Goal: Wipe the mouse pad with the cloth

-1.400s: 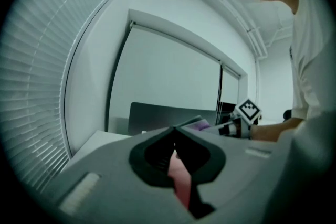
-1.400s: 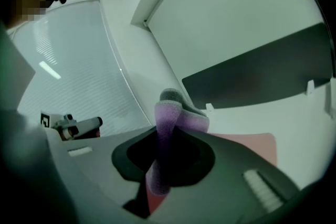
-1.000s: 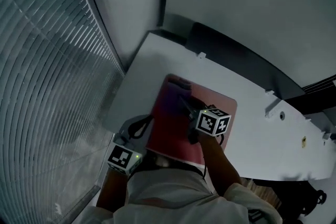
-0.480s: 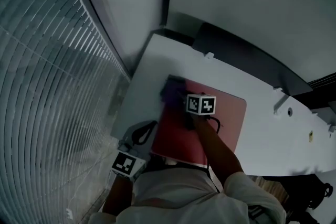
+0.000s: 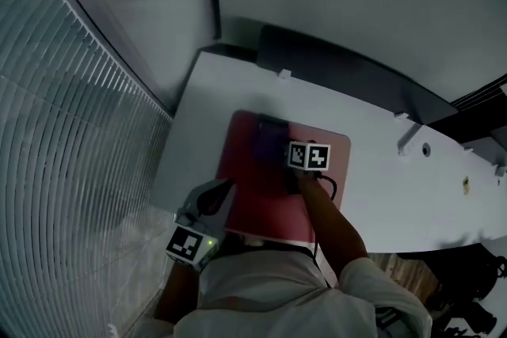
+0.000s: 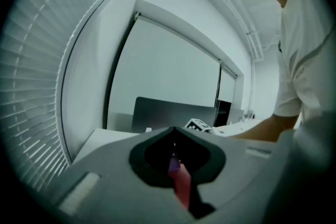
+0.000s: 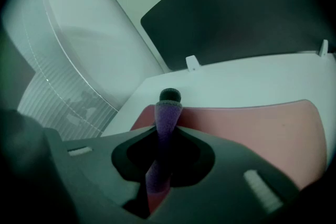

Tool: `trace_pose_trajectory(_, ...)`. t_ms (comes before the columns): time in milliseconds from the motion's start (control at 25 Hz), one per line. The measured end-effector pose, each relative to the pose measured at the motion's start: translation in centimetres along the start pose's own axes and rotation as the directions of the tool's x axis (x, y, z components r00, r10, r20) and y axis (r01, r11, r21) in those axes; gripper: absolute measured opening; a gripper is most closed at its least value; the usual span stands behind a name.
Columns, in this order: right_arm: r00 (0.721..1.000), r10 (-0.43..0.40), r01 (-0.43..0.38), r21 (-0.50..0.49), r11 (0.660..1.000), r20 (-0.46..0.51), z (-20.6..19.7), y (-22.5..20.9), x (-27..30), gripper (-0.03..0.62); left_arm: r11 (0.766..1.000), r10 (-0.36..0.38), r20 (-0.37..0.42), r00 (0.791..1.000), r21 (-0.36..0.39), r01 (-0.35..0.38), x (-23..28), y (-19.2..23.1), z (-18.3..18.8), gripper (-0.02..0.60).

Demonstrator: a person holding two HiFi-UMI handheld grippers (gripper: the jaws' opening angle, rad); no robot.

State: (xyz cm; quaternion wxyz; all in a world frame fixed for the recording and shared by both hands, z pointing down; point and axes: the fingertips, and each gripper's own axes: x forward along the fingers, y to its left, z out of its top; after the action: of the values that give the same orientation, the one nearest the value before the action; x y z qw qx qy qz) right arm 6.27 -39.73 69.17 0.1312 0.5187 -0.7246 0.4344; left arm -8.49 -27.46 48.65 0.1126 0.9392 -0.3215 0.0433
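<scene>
The fuzzy purple cloth (image 7: 167, 118) is squeezed in the right tongs (image 7: 169, 98), on the flat pink pad (image 7: 252, 123) whose edge the left tongs (image 5: 215, 194) pinch.

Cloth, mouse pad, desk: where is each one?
cloth (image 7: 167, 118), right gripper view, on its purple folded strip.
mouse pad (image 5: 257, 202), head view, on its bare red middle.
desk (image 5: 372, 170), head view, on its bare white top.

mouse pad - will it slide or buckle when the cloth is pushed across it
Probably thin and bendy: the mouse pad lies flat on the desk, its edge pinched by the left gripper. Likely light enough to slide when pushed, hence that hold. The cloth in the right gripper looks soft, so drag seems modest.
</scene>
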Motion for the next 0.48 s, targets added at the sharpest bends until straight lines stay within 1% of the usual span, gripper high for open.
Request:
trace_pose_trajectory(80,1.0,-0.017,0.017,0.016,1.0,0.002,-0.5,-1.9,-1.9,0.048,1.0,-0.012,-0.004,1.0,0.007,0.012,0.6,-1.7,0.1,0.002)
trace_pose_trajectory(240,0.998,-0.058,0.058,0.053,0.997,-0.003,-0.6,-6.0,-6.6,0.048,0.999,-0.03,-0.025,0.999,0.012,0.031,2.6,-5.2,1.6,0.002)
trace_pose_trajectory(480,0.988,-0.15,0.147,0.098,0.984,0.022,-1.7,-13.4,-13.4,0.048,0.997,-0.065,-0.025,0.998,0.027,0.066,4.8,-10.9,1.9,0.002)
